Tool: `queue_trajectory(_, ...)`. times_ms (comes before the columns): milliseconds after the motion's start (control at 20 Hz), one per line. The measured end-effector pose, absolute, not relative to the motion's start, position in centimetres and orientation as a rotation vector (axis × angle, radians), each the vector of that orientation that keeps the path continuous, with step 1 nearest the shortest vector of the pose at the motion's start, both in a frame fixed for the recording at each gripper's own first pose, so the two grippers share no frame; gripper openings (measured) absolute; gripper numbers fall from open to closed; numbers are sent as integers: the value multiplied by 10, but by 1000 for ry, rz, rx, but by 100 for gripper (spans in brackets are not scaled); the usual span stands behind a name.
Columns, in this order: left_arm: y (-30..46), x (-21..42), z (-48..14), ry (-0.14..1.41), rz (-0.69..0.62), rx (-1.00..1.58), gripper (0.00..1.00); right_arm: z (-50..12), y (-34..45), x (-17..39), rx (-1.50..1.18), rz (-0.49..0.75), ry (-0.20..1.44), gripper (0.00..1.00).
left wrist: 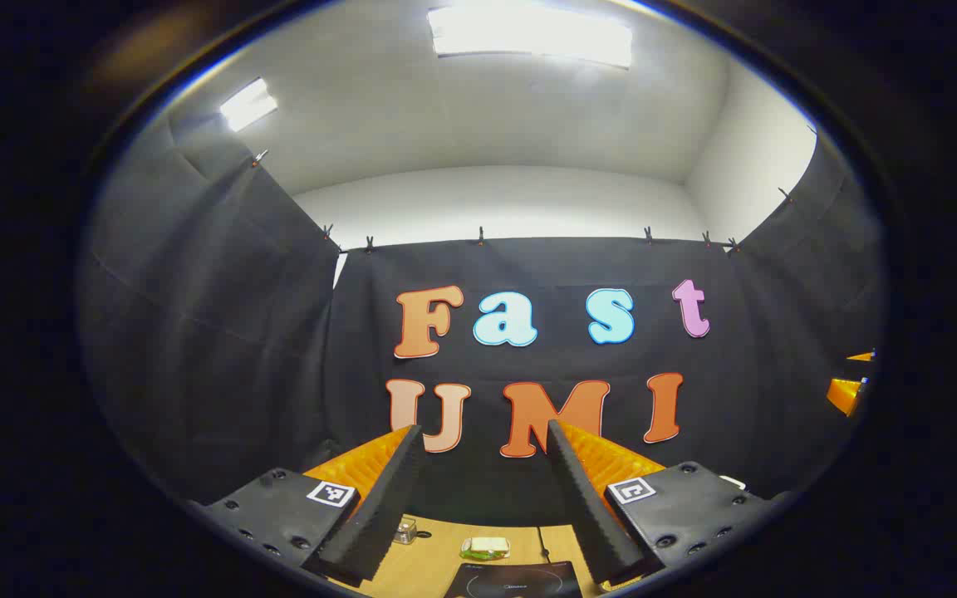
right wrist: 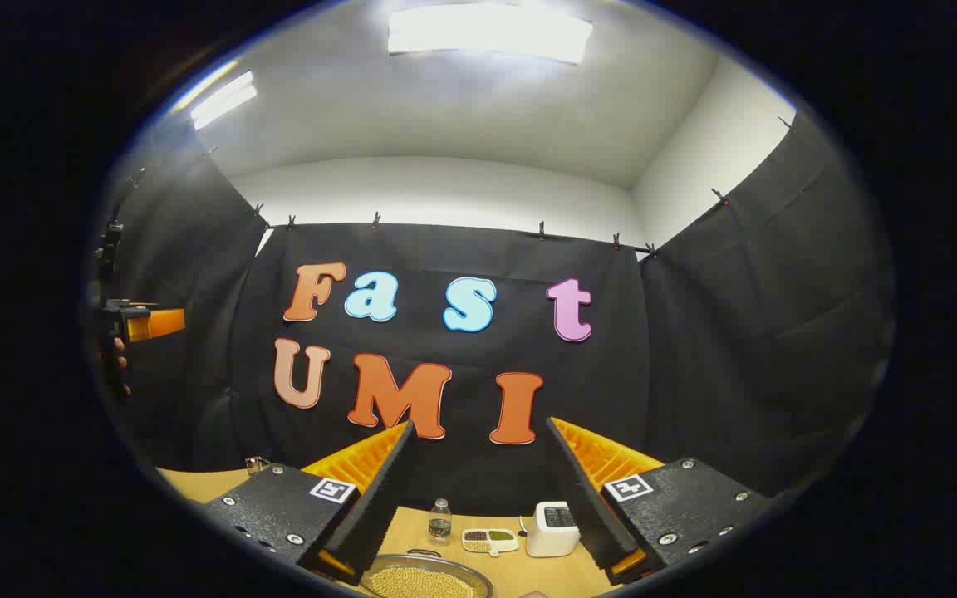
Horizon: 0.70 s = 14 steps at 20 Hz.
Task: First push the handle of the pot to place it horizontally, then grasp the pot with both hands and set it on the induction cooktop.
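Above the table (right wrist: pixel 196 486), both the left gripper (left wrist: pixel 478 507) and right gripper (right wrist: pixel 478 502) hover spread and empty; judging by this, pot (right wrist: pixel 424 581) and cooktop (left wrist: pixel 516 579) wait untouched.

**Bright lamps up high, dark cloth below**

Two long ceiling lamps (left wrist: pixel 530 35) (right wrist: pixel 489 33) shine so hard that they glow white with no detail. A smaller lamp (left wrist: pixel 247 104) glares on the left. The white ceiling (left wrist: pixel 487 124) is bright and even. The black cloth wall (right wrist: pixel 744 332) soaks up the light and looks dim. The wooden table (right wrist: pixel 196 483) down low sits in soft shade. Straight lines bend near the round edges, and things there look a bit fuzzy.
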State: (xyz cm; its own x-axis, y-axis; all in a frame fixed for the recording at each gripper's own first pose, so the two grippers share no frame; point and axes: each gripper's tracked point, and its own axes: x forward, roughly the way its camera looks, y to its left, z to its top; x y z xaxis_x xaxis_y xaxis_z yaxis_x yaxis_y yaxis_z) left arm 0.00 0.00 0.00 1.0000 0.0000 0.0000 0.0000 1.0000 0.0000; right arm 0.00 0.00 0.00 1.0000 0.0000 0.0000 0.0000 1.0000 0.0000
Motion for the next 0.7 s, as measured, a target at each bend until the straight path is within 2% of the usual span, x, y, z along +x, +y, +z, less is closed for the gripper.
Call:
queue_trajectory(50,-5,3,-2,13,-10,12,97,2,0,2,-1,-1,1,93)
queue_trajectory(100,-12,2,-3,26,-25,18,95,9,1,3,1,3,-1,93)
queue_trajectory(250,-33,-3,-12,70,-75,12,98,30,7,2,7,26,-22,93)
queue_trajectory(300,-40,-4,-16,83,-93,7,93,37,5,2,11,22,-39,93)
queue_trajectory(350,-44,-9,-20,91,-105,15,98,43,3,2,15,18,-55,93)
queue_trajectory(500,-50,-15,-33,106,-112,58,94,53,5,0,19,23,-77,93)
queue_trajectory(600,-55,-21,-34,116,-117,64,100,55,3,0,19,23,-75,93)
queue_trajectory(700,-53,-25,-33,114,-115,69,97,55,6,0,17,34,-62,93)
